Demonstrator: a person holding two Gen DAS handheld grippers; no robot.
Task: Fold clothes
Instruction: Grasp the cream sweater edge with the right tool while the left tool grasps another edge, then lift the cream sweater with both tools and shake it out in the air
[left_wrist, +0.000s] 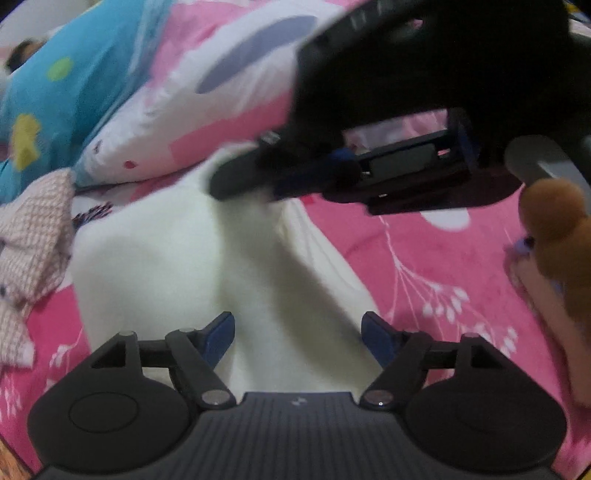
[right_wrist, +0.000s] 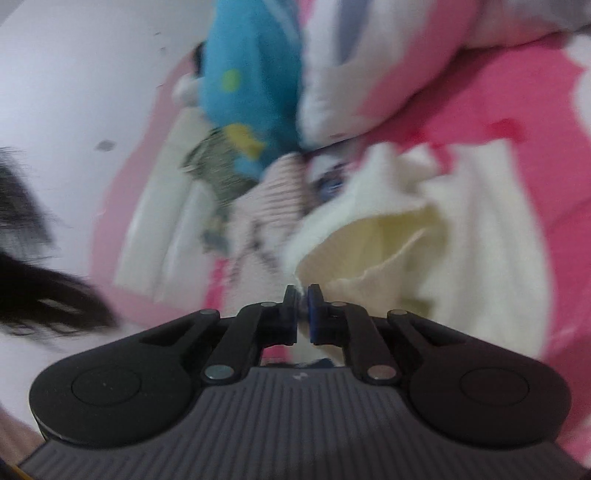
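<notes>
**A:** What do we have in front of us?

**B:** A soft cream-white fleece garment (left_wrist: 177, 266) lies spread on a bright pink bedsheet printed with white sprigs (left_wrist: 424, 266). Our left gripper (left_wrist: 297, 334) hovers low over the near part of it, blue-padded fingers spread wide, nothing between them. Our right gripper (right_wrist: 303, 304) is pressed together on a thin edge of the same garment, at the far side; the cloth lifts into a pale yellow pocket-like opening just beyond the pinch.

**B:** In the left view the right gripper crosses the top of the frame, blurred, tip on the fleece.

**A:** How do we do this step well?

**B:** We judge the fold is only starting. The left tongs should take the matching edge before either hand lifts, so the fabric rises evenly. The right pinch looks shallow and might slip.

**A:** Any containers?

**B:** None visible. Around the garment are a pink-and-white quilt (left_wrist: 192, 122), a turquoise plush toy with yellow and green spots (left_wrist: 74, 92), a small checked pink-and-white cloth (left_wrist: 33, 240) and a brown plush toy (left_wrist: 554, 221).
</notes>
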